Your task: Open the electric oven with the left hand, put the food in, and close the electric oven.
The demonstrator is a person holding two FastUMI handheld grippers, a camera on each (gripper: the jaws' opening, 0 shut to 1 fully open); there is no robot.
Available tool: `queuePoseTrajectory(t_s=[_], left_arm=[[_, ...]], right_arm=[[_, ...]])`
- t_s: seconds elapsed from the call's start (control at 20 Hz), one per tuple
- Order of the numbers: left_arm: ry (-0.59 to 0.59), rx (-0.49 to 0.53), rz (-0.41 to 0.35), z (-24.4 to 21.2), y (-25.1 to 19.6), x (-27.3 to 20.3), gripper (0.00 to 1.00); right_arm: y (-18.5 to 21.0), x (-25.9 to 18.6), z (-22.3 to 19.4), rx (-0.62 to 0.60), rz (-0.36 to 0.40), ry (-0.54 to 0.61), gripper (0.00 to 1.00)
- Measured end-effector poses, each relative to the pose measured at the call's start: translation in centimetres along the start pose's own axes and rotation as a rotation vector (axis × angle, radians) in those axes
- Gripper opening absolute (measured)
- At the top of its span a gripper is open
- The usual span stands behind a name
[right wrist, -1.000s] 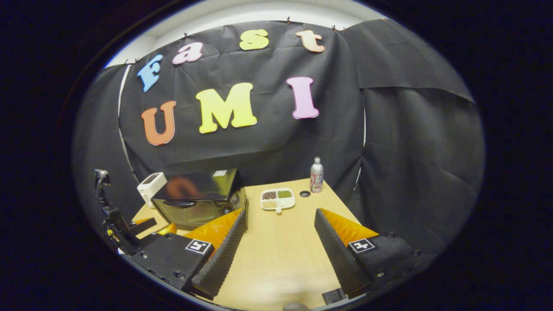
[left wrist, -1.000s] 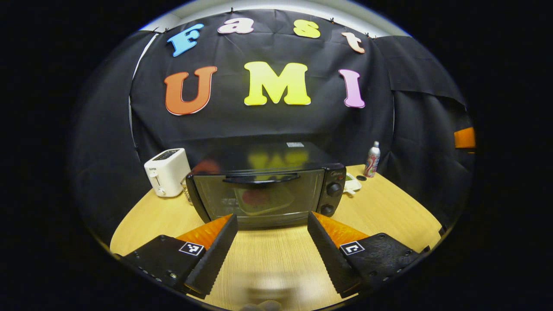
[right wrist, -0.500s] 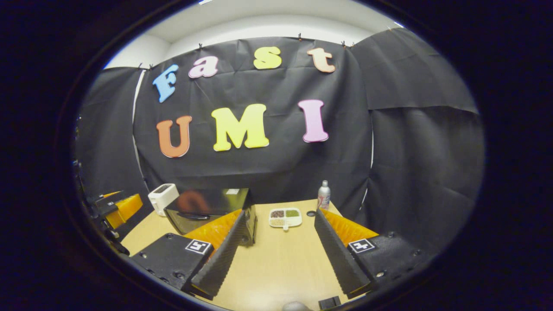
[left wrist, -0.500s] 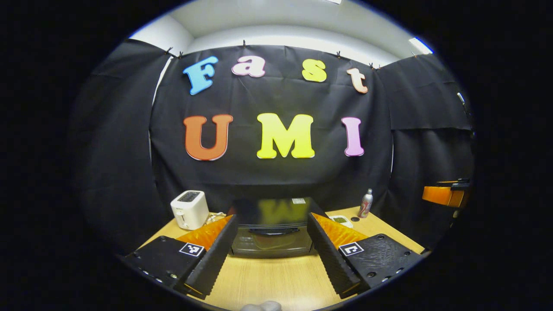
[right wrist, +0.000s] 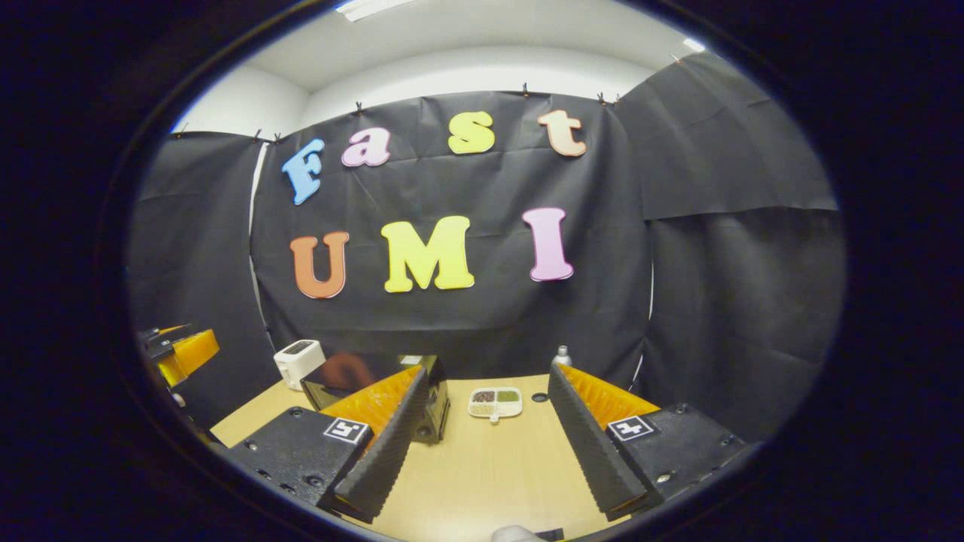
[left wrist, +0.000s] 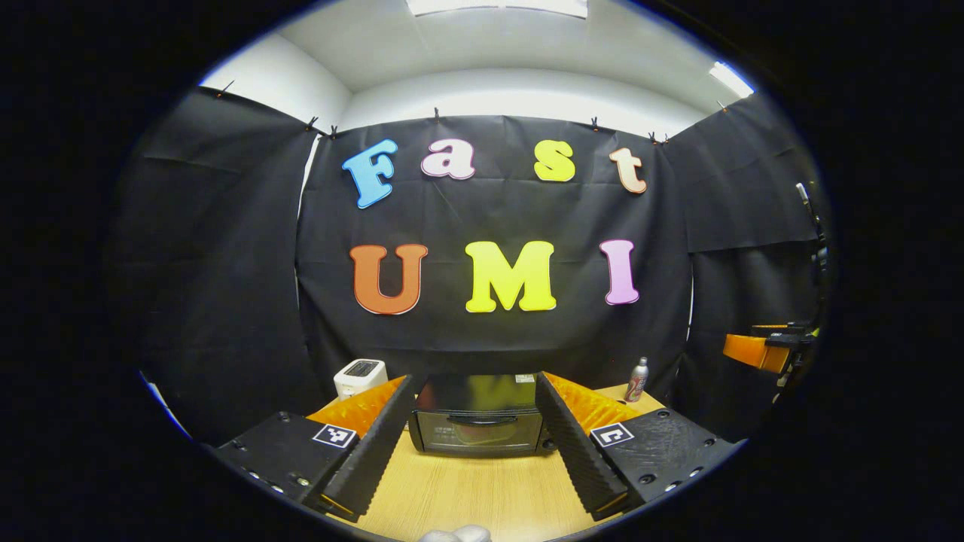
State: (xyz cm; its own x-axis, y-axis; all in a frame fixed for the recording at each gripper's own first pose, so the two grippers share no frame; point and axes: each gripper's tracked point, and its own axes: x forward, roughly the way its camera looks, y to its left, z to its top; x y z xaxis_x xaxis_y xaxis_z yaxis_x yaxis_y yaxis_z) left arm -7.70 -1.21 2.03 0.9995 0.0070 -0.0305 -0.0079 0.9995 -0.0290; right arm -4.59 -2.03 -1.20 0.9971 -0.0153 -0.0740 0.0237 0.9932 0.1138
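Both grippers have pulled back and tilted up since a second ago, so the electric oven (left wrist: 479, 415) now looks smaller and farther off. The left gripper (left wrist: 476, 436) has its fingers (left wrist: 376, 440) spread wide over the wooden surface (left wrist: 482, 493), holding and touching nothing. The right gripper (right wrist: 486, 440) is likewise wide apart and empty. Beyond, the oven stands with its door closed, well apart from both. A divided food tray (right wrist: 495, 402) lies right of it, with a white toaster (left wrist: 359, 375) to its left and a bottle (left wrist: 638, 379) at the back.
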Motion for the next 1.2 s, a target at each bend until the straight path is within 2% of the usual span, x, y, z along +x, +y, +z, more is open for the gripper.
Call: queuePoseTrajectory(t_s=[0.05, 0.1, 0.25, 0.3, 0.35, 0.45, 0.5, 0.75, 0.8, 0.85, 0.9, 1.2], left_arm=[[-0.005, 0.002, -0.001, 0.3, -0.3, -0.3, 0.97], [-0.006, 0.003, 0.001, 0.4, -0.6, -0.6, 0.97], [-0.014, 0.012, 0.002, 1.1, -1.1, -1.2, 0.97], [-0.021, 0.017, 0.003, 1.3, -1.3, -1.4, 0.97], [-0.025, 0.019, 0.003, 1.5, -1.4, -1.6, 0.97], [-0.036, 0.018, -0.005, 2.0, -2.1, -1.9, 0.97], [-0.040, 0.021, -0.008, 2.2, -2.3, -2.1, 0.97], [-0.041, 0.015, -0.020, 2.7, -3.1, -2.3, 0.97], [-0.041, 0.017, -0.019, 2.7, -3.1, -2.3, 0.97], [-0.043, 0.018, -0.017, 2.7, -3.2, -2.3, 0.97], [-0.043, 0.016, -0.016, 2.8, -3.3, -2.2, 0.97], [-0.045, 0.020, -0.014, 2.9, -3.7, -1.9, 0.97]], right_arm=[[-0.1, -0.4, 0.2, -0.011, 0.003, -0.009, 1.00], [-0.2, -0.6, 0.1, -0.016, 0.008, -0.010, 0.95], [-0.3, -1.4, 0.4, -0.016, 0.018, -0.013, 0.96], [-0.4, -1.5, 0.6, -0.016, 0.021, -0.018, 1.00], [-0.5, -1.7, 0.6, -0.016, 0.021, -0.020, 0.95], [-0.6, -2.1, 1.1, -0.021, 0.023, -0.035, 1.00], [-0.7, -2.2, 1.2, -0.025, 0.023, -0.040, 0.95], [-0.7, -2.7, 1.8, -0.020, 0.026, -0.061, 0.95], [-0.8, -2.7, 1.9, -0.020, 0.024, -0.061, 1.00], [-0.9, -2.7, 1.9, -0.021, 0.028, -0.062, 1.00], [-0.7, -2.6, 2.0, -0.019, 0.031, -0.063, 0.95], [-1.6, -2.2, 1.8, -0.001, 0.024, -0.054, 0.95]])
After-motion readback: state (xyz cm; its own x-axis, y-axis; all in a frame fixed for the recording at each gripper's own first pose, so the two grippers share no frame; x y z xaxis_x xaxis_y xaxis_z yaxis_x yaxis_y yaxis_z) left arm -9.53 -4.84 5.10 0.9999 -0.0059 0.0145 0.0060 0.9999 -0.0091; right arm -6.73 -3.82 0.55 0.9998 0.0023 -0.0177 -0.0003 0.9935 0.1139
